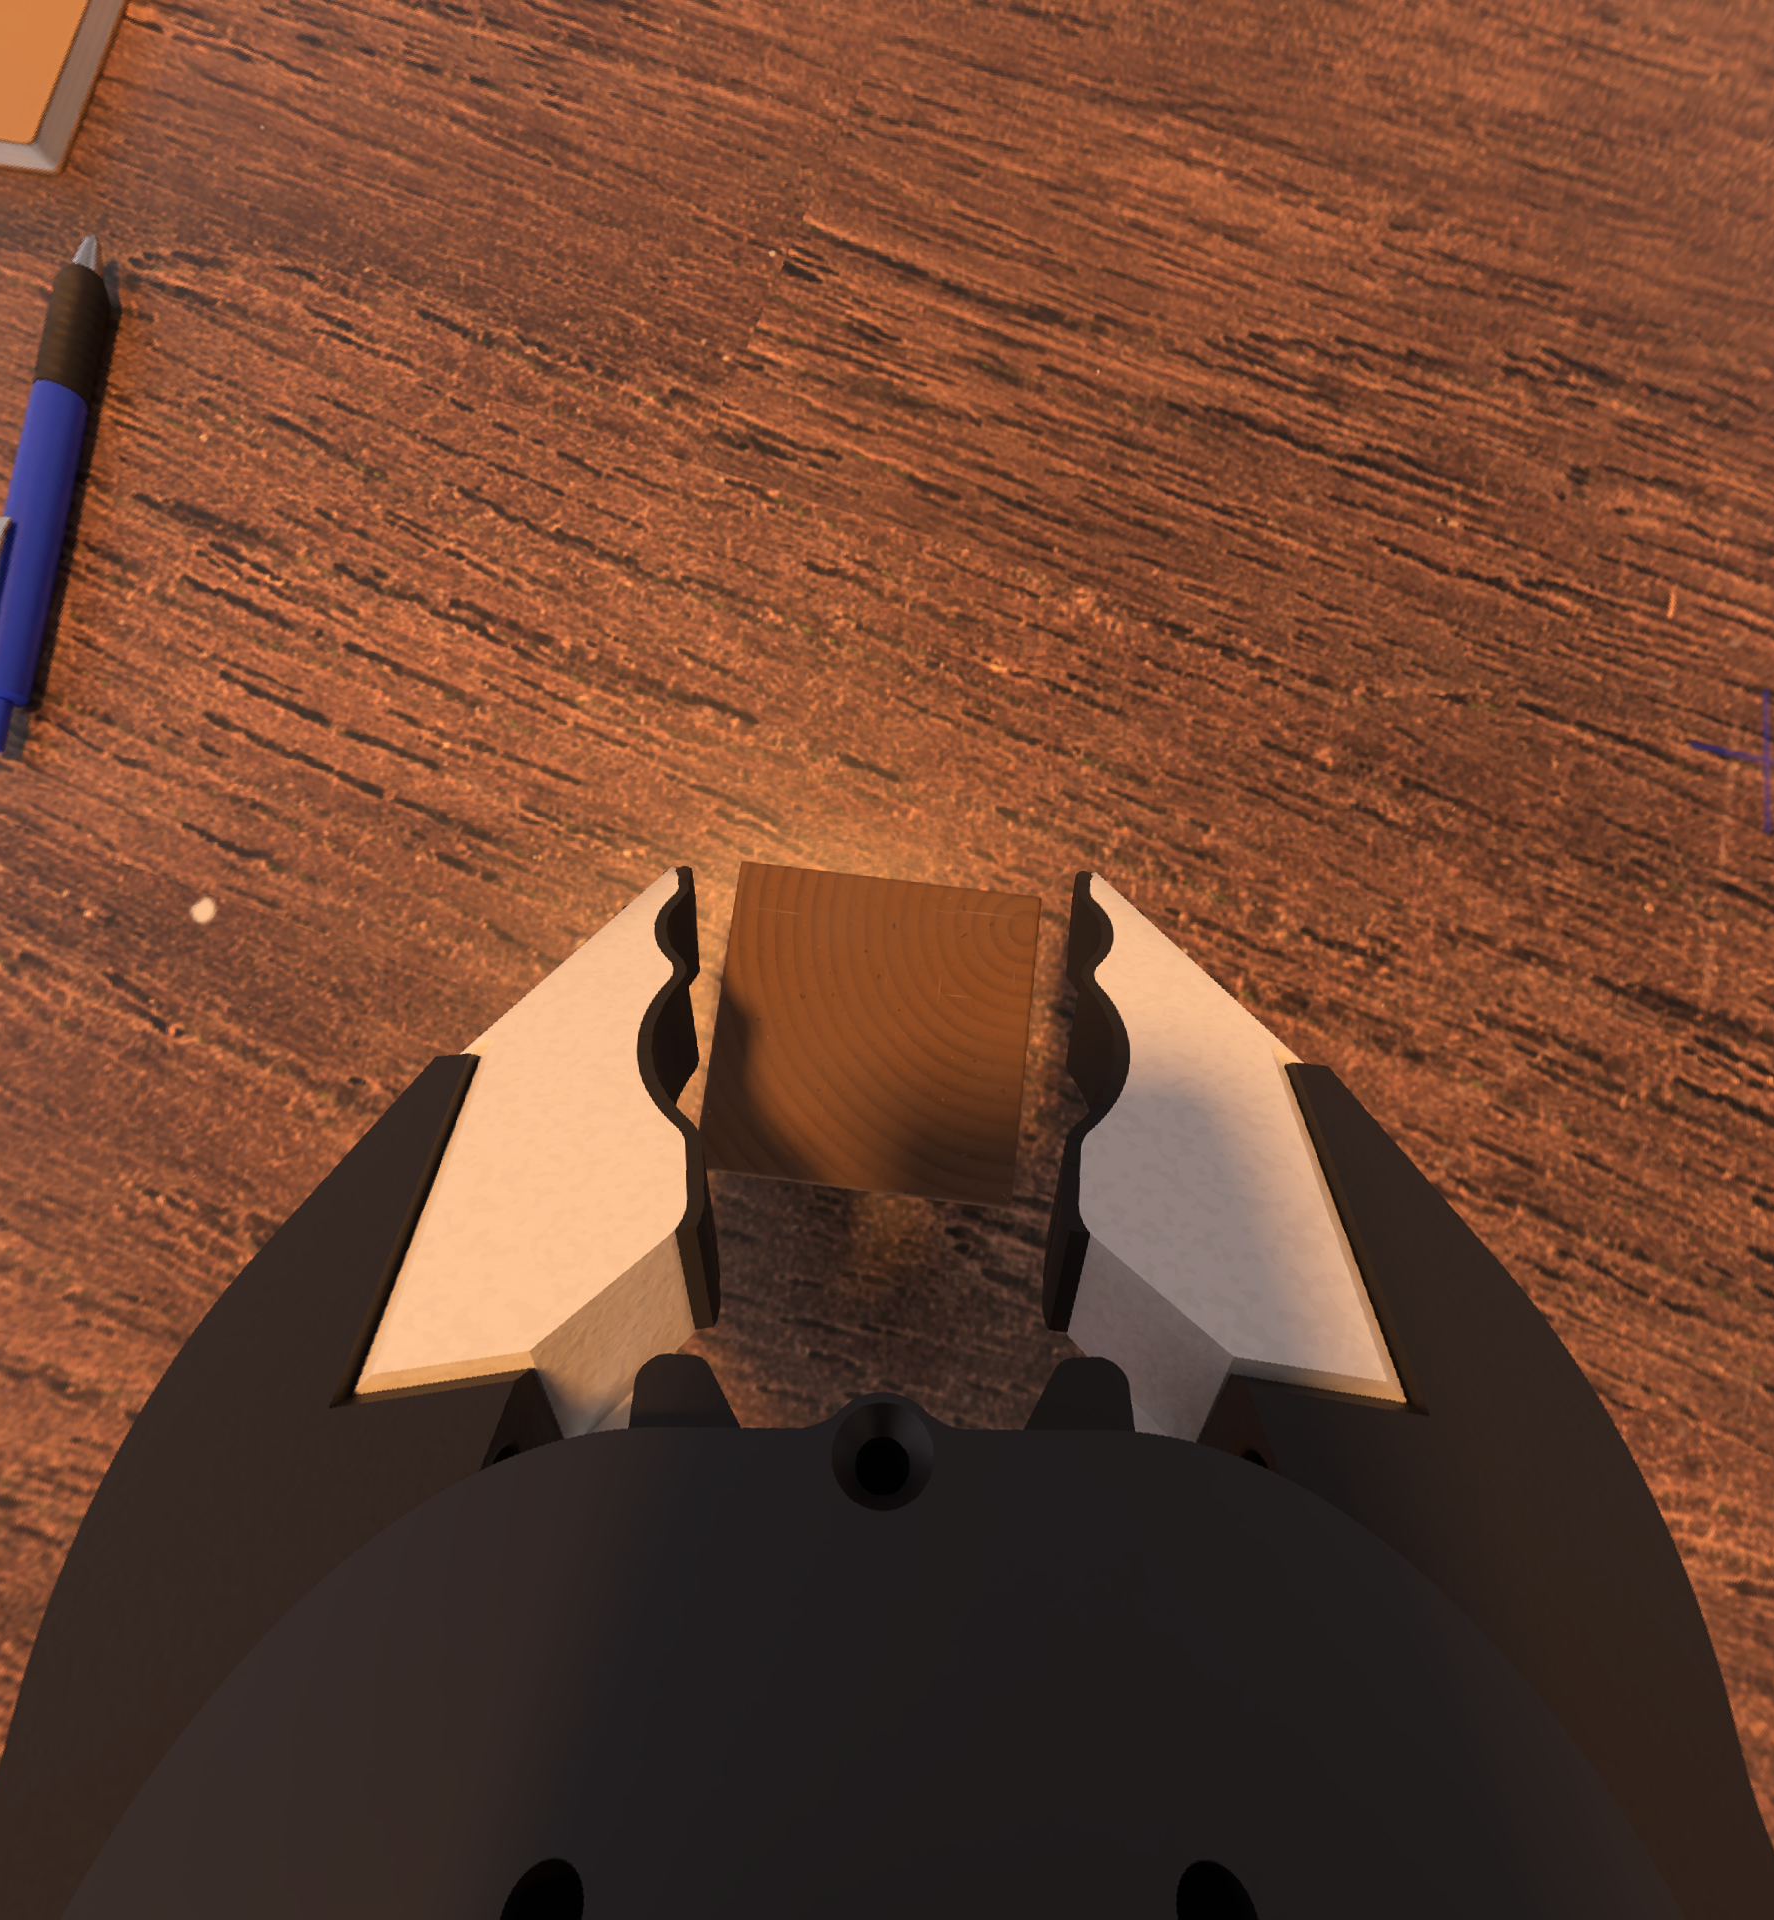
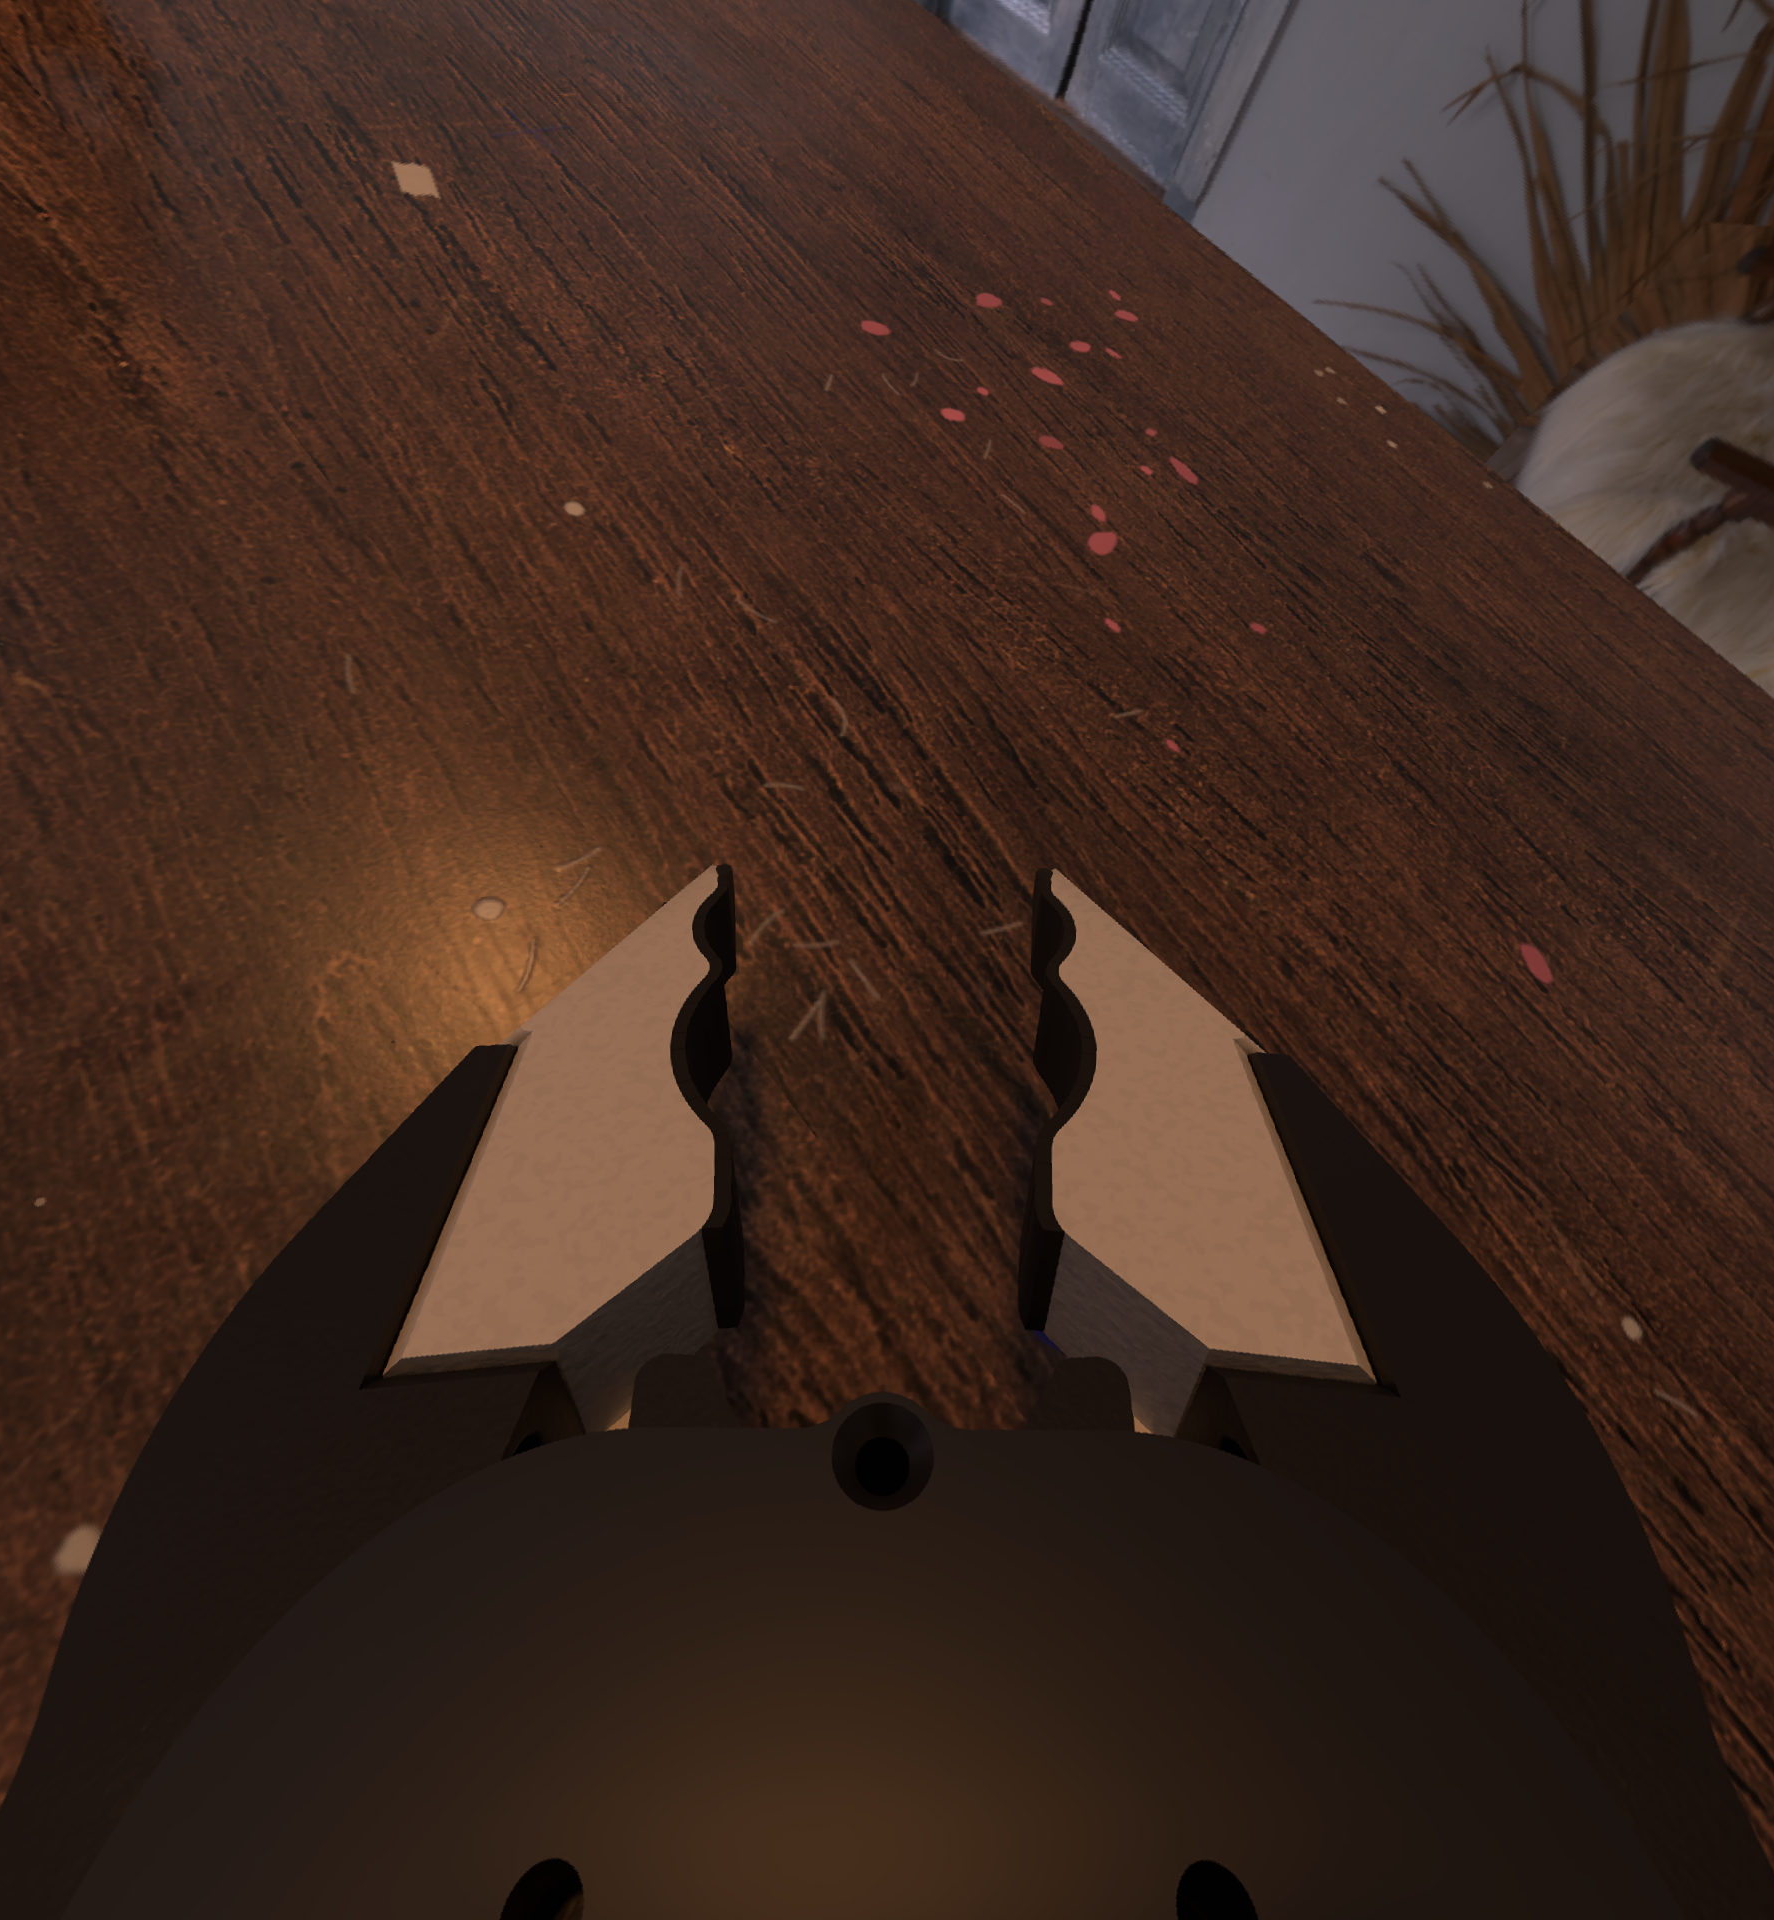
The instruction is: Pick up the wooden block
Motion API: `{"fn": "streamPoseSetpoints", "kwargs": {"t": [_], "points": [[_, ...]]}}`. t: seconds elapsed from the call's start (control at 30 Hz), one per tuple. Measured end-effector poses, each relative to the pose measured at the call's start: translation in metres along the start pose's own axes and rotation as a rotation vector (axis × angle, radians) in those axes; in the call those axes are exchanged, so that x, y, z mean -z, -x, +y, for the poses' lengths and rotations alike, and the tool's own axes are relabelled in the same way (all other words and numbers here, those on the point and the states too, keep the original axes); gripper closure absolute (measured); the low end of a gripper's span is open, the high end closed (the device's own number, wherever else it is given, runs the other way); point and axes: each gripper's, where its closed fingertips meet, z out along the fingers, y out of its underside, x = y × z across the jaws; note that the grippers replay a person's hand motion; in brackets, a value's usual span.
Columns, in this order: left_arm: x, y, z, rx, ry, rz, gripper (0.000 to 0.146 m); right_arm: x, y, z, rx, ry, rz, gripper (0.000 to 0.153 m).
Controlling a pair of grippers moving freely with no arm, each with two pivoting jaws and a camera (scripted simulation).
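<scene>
The wooden block (image 1: 867, 1039) is a brown cube with ring grain on its top face, standing on the dark wooden table (image 1: 966, 468). My left gripper (image 1: 882, 883) is open with the block between its two fingers. The left finger (image 1: 550, 1122) is close against the block's side, and a narrow gap shows between the block and the right finger (image 1: 1205, 1122). My right gripper (image 2: 884, 878) is open and empty over bare table (image 2: 447, 520). The block does not show in the right wrist view.
A blue pen (image 1: 26, 499) lies at the far left, with an orange pad with a grey edge (image 1: 0, 73) beyond it. A blue cross mark (image 1: 1766, 764) is on the table at the right. The table edge (image 2: 1485, 499), red spots (image 2: 1049, 416) and a white furry seat (image 2: 1693, 499) show in the right wrist view.
</scene>
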Motion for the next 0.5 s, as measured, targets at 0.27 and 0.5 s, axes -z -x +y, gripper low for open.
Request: {"fn": "streamPoseSetpoints", "kwargs": {"t": [0.27,0.5], "points": [[0.023,-0.008,0.000,-0.087,0.018,0.045,0.074,0.000,0.002,-0.001,0.010,0.000,-0.003,0.095],[0.023,0.005,0.013,-0.121,0.119,0.016,0.073,0.001,0.002,-0.003,0.011,-0.009,0.000,0.095]]}}
